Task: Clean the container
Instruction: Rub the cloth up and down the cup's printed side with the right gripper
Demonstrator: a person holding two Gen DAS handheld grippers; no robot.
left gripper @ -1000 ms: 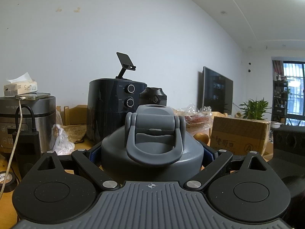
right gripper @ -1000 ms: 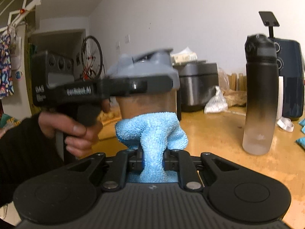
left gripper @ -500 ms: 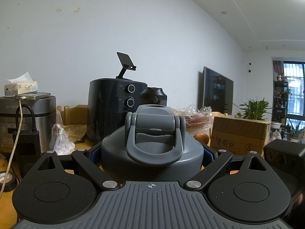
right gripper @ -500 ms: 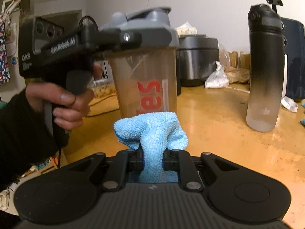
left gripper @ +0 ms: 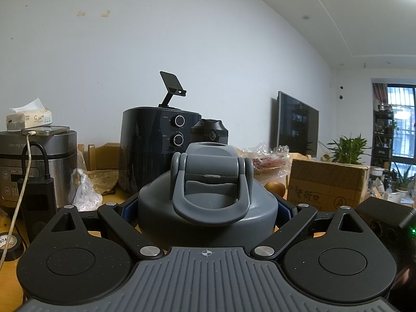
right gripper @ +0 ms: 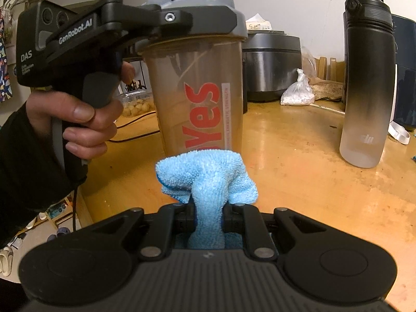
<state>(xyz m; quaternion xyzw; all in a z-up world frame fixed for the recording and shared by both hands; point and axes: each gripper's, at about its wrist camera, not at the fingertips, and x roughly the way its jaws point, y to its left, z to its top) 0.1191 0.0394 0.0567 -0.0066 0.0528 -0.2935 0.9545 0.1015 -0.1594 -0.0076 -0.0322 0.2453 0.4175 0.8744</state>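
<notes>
glossy wooden table (right gripper: 299, 161) under translucent shaker (right gripper: 200, 83) (fluffy cloth (right gripper: 208, 179) near).

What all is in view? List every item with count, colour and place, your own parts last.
shaker bottle: one, smoky clear with grey lid, red lettering; upright on table
blue cloth: one, low against the shaker's front
water bottle: one, black fading to frosted; right
table: one, yellow wood
rice cooker: one, steel; left, tissue box and phone on top
air fryer: one, dark; rear centre
plastic bag: one, white; beside cooker
cardboard box: one, brown; right
television: one, black; on wall
left gripper: jaws clamped on shaker lid
right gripper: jaws shut on cloth
</notes>
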